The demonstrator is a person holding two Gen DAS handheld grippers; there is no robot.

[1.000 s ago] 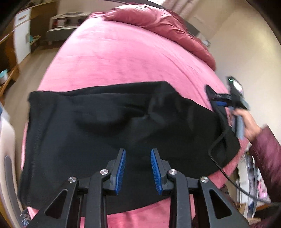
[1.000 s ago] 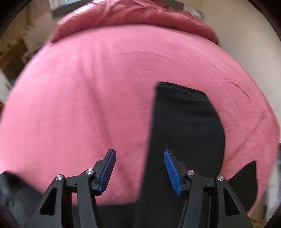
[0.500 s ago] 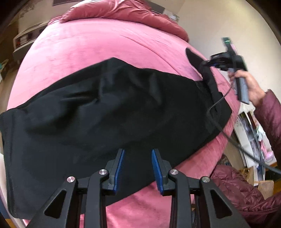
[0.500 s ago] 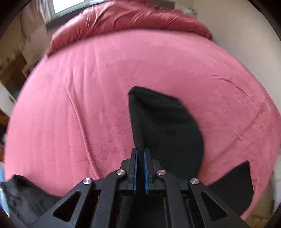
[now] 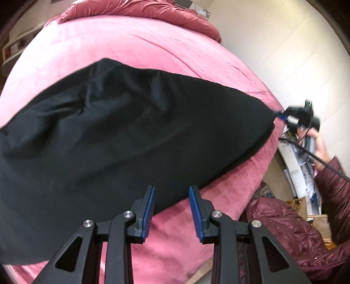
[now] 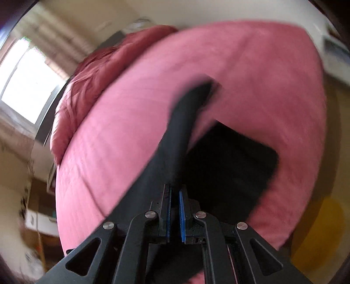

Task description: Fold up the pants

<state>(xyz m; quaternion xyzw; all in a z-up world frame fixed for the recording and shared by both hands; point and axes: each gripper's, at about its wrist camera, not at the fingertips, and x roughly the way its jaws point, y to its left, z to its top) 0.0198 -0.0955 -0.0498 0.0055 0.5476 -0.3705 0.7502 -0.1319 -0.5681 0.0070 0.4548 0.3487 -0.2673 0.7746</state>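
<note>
A second ago my right gripper (image 6: 175, 192) stood open over a flat pant leg; now its jaws are clamped on a fold of the black pants (image 5: 131, 135), and the cloth rises out of them in a blurred ridge across the right wrist view. In the left wrist view that gripper (image 5: 276, 113) has gone from above the bed's right side down to its right edge, where it pinches the pants' far corner and pulls the cloth into a point. The pants have also swung: earlier they lay straight across, now they slant up to the left over the pink bedspread (image 5: 135, 45). My left gripper (image 5: 171, 193) hovers with its jaws partly open and nothing between them, right over the pants' near hem, which runs between the blue pads. Bare bedspread lies open beyond the pants up to the heaped red duvet (image 5: 140, 9). At the right edge, the person's hand (image 5: 321, 144) and maroon sleeve (image 5: 334, 181) crowd the bedside.
</note>
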